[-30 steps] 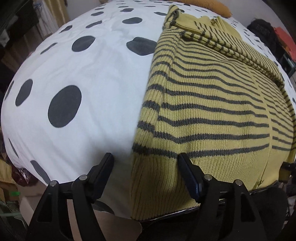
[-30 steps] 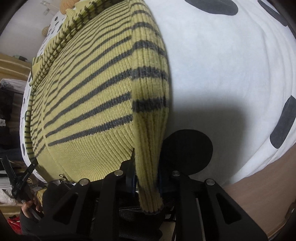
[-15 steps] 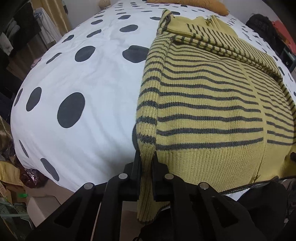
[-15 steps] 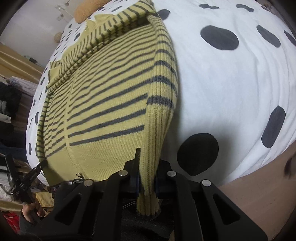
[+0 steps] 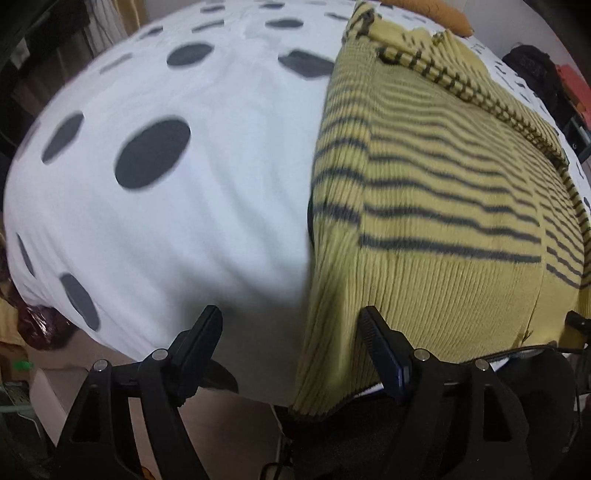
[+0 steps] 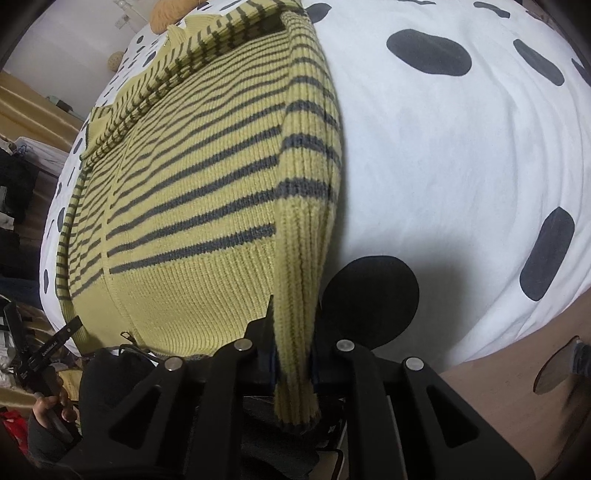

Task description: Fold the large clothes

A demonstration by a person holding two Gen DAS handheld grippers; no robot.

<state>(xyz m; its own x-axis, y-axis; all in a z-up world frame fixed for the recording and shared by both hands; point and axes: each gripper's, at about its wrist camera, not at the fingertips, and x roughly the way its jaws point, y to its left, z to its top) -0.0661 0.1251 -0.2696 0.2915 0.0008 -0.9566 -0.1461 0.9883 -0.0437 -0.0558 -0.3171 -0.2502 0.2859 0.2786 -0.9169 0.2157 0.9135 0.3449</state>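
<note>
A yellow knit sweater with dark stripes (image 5: 443, 206) lies on a white bed cover with dark dots (image 5: 192, 221); its sleeves are folded in along the sides. My left gripper (image 5: 291, 336) is open at the sweater's near left hem corner, its fingers either side of the hanging sleeve cuff without holding it. In the right wrist view the sweater (image 6: 192, 192) fills the left half. My right gripper (image 6: 293, 354) is shut on the sweater's right sleeve cuff (image 6: 295, 332), which hangs down between the jaws.
The bed's near edge drops to a brown floor (image 6: 498, 406). An orange cushion (image 5: 439, 11) lies at the far end of the bed. Dark bags and red items (image 5: 543, 74) sit beyond the bed at right. The person's left hand and gripper handle (image 6: 44, 354) show in the right wrist view.
My left gripper was open, shut on the left cuff half a second ago, and is open again now. My right gripper has stayed shut on the right cuff.
</note>
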